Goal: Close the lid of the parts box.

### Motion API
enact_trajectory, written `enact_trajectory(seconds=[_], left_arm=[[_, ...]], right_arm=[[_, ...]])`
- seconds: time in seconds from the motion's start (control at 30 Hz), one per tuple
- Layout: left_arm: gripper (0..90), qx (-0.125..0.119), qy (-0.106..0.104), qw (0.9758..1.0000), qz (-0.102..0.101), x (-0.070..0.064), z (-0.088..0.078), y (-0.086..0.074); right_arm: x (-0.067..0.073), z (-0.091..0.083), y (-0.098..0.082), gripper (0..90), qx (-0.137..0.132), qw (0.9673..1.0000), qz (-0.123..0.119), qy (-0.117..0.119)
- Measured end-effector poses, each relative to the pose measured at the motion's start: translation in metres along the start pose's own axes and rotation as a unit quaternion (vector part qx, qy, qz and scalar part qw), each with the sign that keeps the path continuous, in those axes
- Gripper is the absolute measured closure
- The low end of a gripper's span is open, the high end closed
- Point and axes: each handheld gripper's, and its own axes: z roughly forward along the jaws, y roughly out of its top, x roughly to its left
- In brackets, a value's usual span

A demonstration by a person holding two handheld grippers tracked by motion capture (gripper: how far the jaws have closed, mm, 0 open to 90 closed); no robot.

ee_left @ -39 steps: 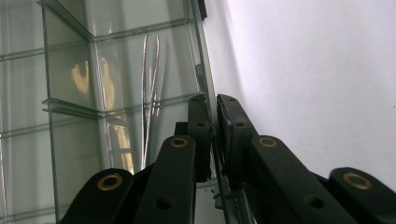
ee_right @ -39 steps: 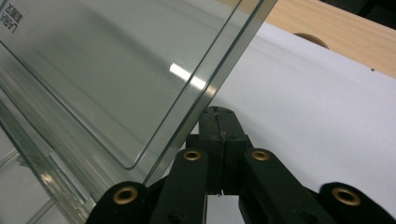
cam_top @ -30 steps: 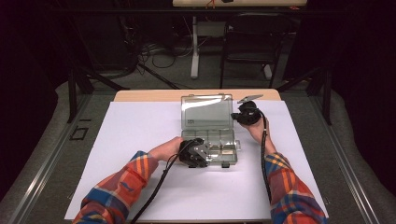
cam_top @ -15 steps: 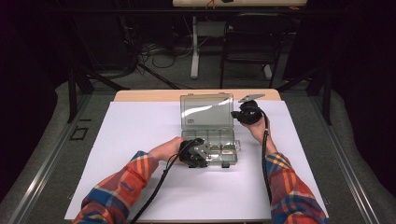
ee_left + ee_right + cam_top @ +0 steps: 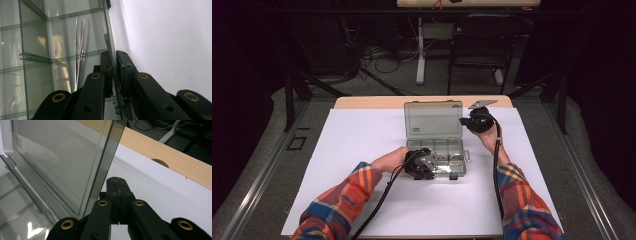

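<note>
Step in hand: opening a clear plastic box (image 5: 435, 145) on the white table sheet (image 5: 362, 150); holding the base down while pushing the lid (image 5: 433, 120) back toward upright.
Box position: sitting near the middle of the sheet, a little toward the far edge, lid hinged on the far side and standing steeply.
Contents: lying in one compartment, a pair of tweezers (image 5: 79, 50); other compartments looking bare or too glary to tell.
Left gripper (image 5: 115, 62): clenching on the near side wall of the box base (image 5: 111, 50), one jaw inside the compartment, the other outside.
Right gripper (image 5: 117, 186): jaws pressed together with nothing between them, sitting just beside the right edge of the lid, seemingly propping it; contact hard to confirm.
Left arm pose: reaching in low from the near left, plaid sleeve (image 5: 337, 200) resting close to the sheet, gripper pointing along the box wall.
Right arm pose: stretching farther forward along the right side of the box, wrist raised, gripper (image 5: 477, 121) aiming inward at the lid.
Next move, judged: likely easing the lid fully back, then going for the tweezers; calling for the right jaws parting first and for the base staying pinned.
</note>
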Motion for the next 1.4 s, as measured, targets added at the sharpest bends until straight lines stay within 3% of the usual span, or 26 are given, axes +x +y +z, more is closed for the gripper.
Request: enact_trajectory(seconds=[0.87,0.97,1.03,1.1,1.2,1.33,1.4], left_arm=[[82.8,0.01,0.011,0.9998,0.011,-0.002,0.0,0.003],[71.7,-0.005,0.02,0.9997,0.01,-0.004,-0.002,0.005],[53.4,-0.016,0.025,0.9995,0.006,-0.004,-0.006,0.007],[41.8,-0.025,0.036,0.999,0.002,-0.005,-0.01,0.01],[34.3,-0.038,0.06,0.9975,-0.01,-0.005,-0.018,0.011],[19.6,-0.064,0.095,0.993,-0.031,-0.003,-0.032,0.009],[15.0,-0.078,0.125,0.9879,-0.049,-0.002,-0.04,0.005]], right_arm=[[0.002,-0.011,0.003,90.0,-0.026,0.9996,-0.006,0.013],[0.003,-0.013,0.003,90.0,-0.028,0.9995,-0.007,0.013],[0.003,-0.013,0.002,90.0,-0.028,0.9995,-0.008,0.012],[0.004,-0.014,0.001,90.0,-0.029,0.9995,-0.009,0.012],[0.004,-0.014,0.0,90.0,-0.03,0.9994,-0.01,0.011],[0.005,-0.015,0.0,90.0,-0.03,0.9994,-0.012,0.01],[0.005,-0.015,0.0,90.0,-0.031,0.9994,-0.013,0.009]])
